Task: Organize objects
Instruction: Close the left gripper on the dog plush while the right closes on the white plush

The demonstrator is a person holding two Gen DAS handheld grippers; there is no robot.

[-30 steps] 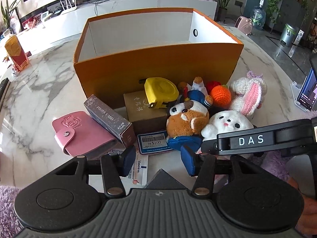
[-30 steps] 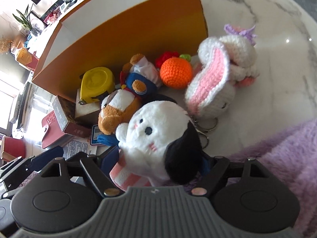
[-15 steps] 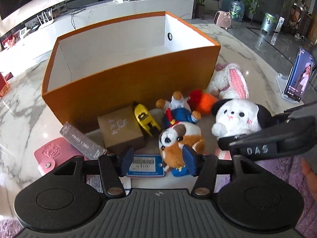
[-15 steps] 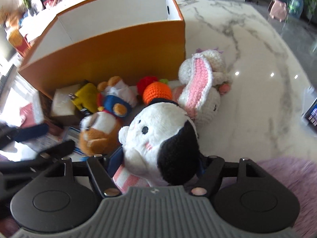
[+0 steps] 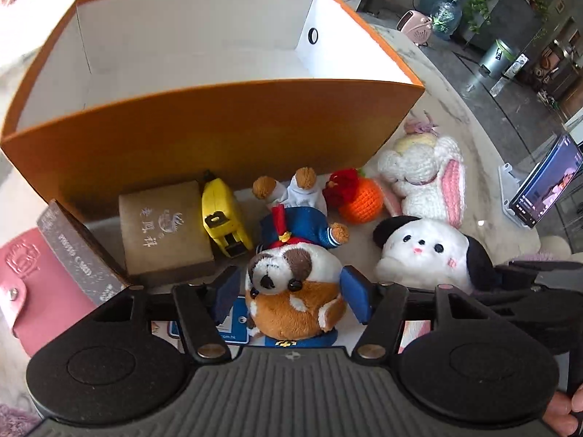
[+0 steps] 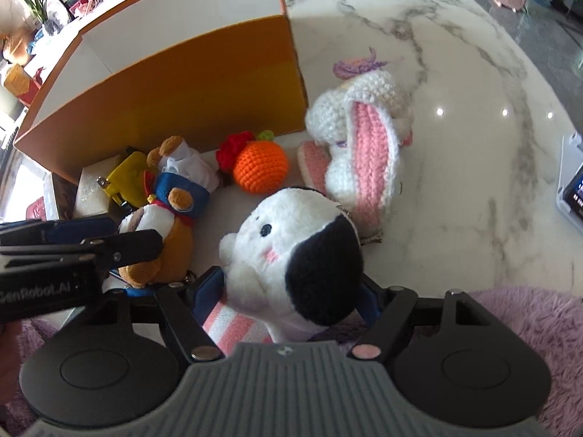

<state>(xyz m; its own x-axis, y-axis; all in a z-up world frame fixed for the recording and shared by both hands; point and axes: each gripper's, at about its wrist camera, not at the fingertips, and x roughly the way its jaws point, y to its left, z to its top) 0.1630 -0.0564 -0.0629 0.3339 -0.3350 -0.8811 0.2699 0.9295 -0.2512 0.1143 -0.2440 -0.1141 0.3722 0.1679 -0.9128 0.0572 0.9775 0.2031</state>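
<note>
An empty orange box stands open on the marble table. In front of it lies a plush dog in a blue jacket. My left gripper straddles its head; the jaws are opening and the pads do not press on it. From the right wrist view, the left gripper reaches over the plush dog. My right gripper is shut on a white plush with black ears, which rests low by the table. That white plush sits right of the dog.
A crochet rabbit and an orange crochet ball lie by the box's right corner. To the left sit a yellow tape measure, tan box, grey card box and pink card holder. A phone on a stand is far right.
My left gripper has shifted right, from over the cards to over the plush dog's head, and its jaws have widened. The right gripper has drifted with the white plush still between its pads.
</note>
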